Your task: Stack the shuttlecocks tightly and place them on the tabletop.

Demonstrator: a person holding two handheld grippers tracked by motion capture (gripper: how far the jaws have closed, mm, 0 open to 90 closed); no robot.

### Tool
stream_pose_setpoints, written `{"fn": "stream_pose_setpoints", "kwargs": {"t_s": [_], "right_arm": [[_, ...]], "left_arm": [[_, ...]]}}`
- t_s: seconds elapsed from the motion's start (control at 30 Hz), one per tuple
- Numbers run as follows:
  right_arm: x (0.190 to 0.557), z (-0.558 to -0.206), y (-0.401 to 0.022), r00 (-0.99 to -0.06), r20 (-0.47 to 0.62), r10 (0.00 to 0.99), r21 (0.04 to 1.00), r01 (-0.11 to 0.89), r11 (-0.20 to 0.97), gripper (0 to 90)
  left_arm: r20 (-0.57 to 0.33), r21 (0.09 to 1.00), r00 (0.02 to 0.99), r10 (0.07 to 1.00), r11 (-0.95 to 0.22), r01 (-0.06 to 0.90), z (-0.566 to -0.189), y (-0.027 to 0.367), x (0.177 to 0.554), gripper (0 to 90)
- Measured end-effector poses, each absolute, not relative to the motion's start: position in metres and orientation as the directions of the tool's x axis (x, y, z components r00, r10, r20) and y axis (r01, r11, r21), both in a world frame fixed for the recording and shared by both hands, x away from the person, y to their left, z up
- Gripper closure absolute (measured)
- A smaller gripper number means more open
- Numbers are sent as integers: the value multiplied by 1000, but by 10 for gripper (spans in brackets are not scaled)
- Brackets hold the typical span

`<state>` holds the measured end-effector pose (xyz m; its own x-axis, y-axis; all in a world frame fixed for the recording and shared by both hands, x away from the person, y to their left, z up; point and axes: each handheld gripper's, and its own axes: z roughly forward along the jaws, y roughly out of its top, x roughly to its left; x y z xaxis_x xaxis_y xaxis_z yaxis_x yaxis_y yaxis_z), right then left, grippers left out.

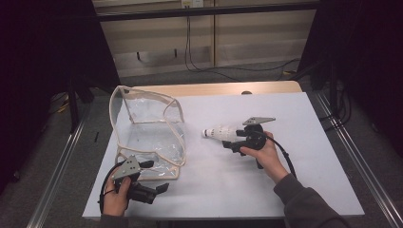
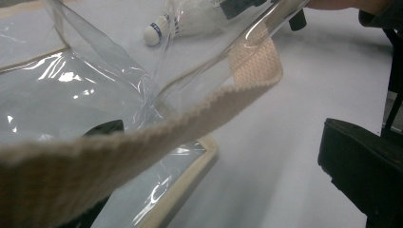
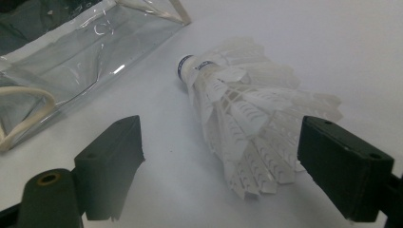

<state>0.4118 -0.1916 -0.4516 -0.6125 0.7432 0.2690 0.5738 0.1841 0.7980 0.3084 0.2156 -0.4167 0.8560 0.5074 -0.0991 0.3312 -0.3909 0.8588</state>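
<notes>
Two grippers are at work on a white table [image 1: 294,190], and the clear bag [image 1: 142,133] near its left edge is the biggest thing on it. That bag is see-through plastic edged in beige webbing, standing half slumped with its mouth gaping toward the middle of the table. Nothing seems to lie inside it.

Against the bag's near corner sits the left gripper [image 1: 154,183]. From its own camera a beige strap [image 2: 142,137] crosses between the spread jaws, one jaw behind the plastic and the other well clear, so I'd say they stand apart and are not pinching yet.

Right of the bag, well apart from it, lies the shuttlecock [image 3: 242,118], on its side, cork tip pointing bagward. The right gripper [image 1: 235,141] reaches it from the feather end, jaws wide and flanking the skirt without touching.

My guess is the shuttlecock belongs in the bag. If so, little is done: grasping, carrying and dropping in all remain.
</notes>
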Motion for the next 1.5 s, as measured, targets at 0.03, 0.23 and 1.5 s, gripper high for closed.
{"fn": "stream_pose_setpoints", "kwargs": {"t_s": [0.03, 0.23, 1.5], "right_arm": [[412, -452, -191, -613, 270, 743, 797, 575, 184, 147], [414, -452, -189, -606, 275, 746, 798, 577, 174, 144], [418, -454, -179, -612, 246, 752, 799, 567, 200, 227]], "left_arm": [[-98, 859, 856, 507, -392, 330, -417, 216, 308, 25], [-96, 859, 857, 506, -393, 329, -417, 216, 309, 25], [-99, 859, 857, 505, -391, 329, -417, 215, 309, 25]]}}
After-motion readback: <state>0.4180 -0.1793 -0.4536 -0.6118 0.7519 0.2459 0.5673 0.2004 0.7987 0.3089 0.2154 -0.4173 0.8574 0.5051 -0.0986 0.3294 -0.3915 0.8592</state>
